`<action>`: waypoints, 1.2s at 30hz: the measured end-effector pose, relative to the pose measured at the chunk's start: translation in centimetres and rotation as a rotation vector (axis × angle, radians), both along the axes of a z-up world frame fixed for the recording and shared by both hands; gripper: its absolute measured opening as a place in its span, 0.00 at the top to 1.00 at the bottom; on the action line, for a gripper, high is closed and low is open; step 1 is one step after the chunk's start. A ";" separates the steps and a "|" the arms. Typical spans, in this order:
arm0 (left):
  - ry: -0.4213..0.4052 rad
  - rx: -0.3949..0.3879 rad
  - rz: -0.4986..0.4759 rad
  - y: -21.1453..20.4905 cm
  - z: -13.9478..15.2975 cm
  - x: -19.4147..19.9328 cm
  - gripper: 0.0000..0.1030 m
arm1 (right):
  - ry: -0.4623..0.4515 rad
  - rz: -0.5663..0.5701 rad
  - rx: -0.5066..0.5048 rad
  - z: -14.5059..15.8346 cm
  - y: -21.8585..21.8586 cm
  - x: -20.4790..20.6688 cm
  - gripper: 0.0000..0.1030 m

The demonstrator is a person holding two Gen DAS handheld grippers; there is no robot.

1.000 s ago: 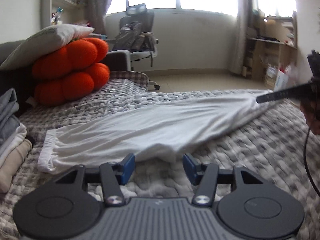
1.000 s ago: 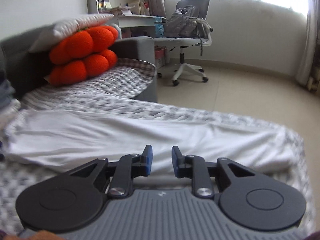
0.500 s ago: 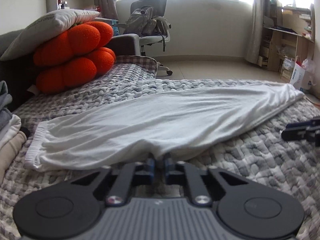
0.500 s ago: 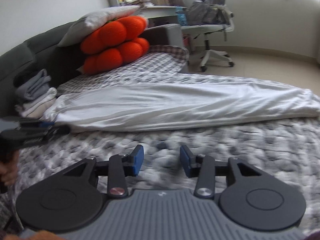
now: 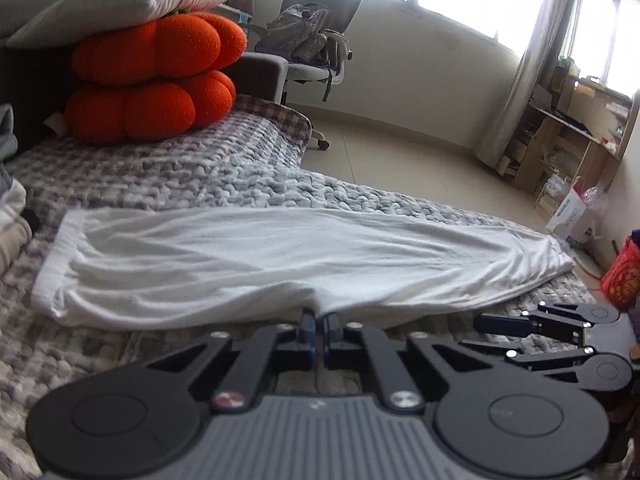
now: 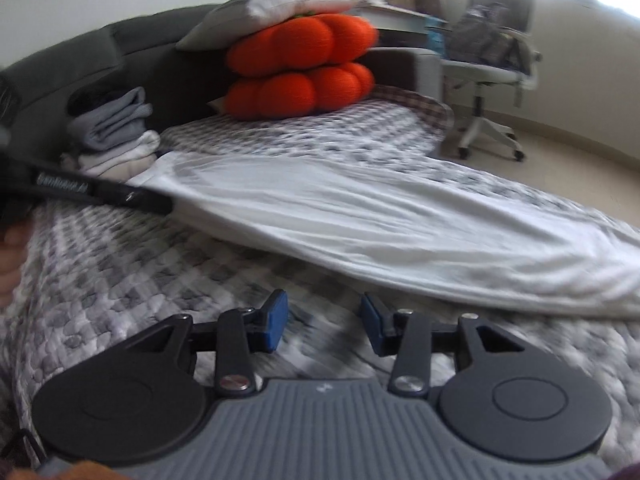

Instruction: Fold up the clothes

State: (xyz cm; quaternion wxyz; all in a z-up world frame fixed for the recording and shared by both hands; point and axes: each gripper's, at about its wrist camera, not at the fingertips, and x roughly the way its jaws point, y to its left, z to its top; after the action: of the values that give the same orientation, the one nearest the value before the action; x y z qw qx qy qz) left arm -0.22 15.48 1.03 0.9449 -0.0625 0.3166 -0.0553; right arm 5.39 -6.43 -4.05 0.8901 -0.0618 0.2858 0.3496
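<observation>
left wrist view, left to right: folded clothes stack (image 5: 10, 216) clipped at the left edge. grey pillow (image 5: 112, 4) sits on two stacked orange cushions (image 5: 152, 76) at the back of the bed. white garment (image 5: 288, 256) lies flat and stretched long across the grey checked blanket (image 5: 180, 168), elastic band end to the left, narrow end to the right near the bed edge. left gripper (image 5: 319, 322) is clenched on the near edge of the garment about midway along it; cloth puckers up into the pads, blue fingertips (image 5: 307, 320) pressed nearly together. office chair (image 5: 316, 36) with a bag on it stands behind the bed, under the window. wooden shelves (image 5: 568, 132) far right, red bag (image 5: 624, 276) on the floor below. right gripper (image 5: 488, 334) pokes in low at right, just beside the garment's near edge, not touching it as far as i can tell.

right wrist view, blurred: a hand (image 6: 10, 264) at the left edge. the left gripper's arm comes in from there and meets the garment (image 6: 360, 220) edge. folded stack (image 6: 116, 132) behind it, against the dark sofa back (image 6: 100, 52). right gripper (image 6: 324, 322) released, jaws apart and having just opened, nothing between them, only blanket (image 6: 120, 280) under them. garment edge just ahead and to the right.
</observation>
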 end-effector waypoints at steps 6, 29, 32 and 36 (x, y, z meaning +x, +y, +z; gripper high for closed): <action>-0.009 0.002 -0.001 0.0 0.5 0.3 0.97 | -0.079 0.018 -0.049 0.3 1.3 1.1 0.57; -0.020 -0.015 -0.012 0.2 0.5 0.1 0.97 | -0.139 0.212 -0.214 0.2 1.3 3.2 0.50; -0.023 -0.004 -0.017 0.0 0.6 0.2 0.97 | -0.088 0.283 -0.237 0.7 0.1 4.5 0.46; -0.031 -0.007 -0.016 -0.1 0.9 0.2 0.98 | -0.038 0.294 -0.255 0.9 -1.2 6.1 0.50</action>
State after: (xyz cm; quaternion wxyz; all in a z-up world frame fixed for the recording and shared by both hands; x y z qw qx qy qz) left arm 0.02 15.39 1.96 0.9489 -0.0625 0.3023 -0.0651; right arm 11.44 -7.62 -3.10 0.8198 -0.2217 0.2987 0.4355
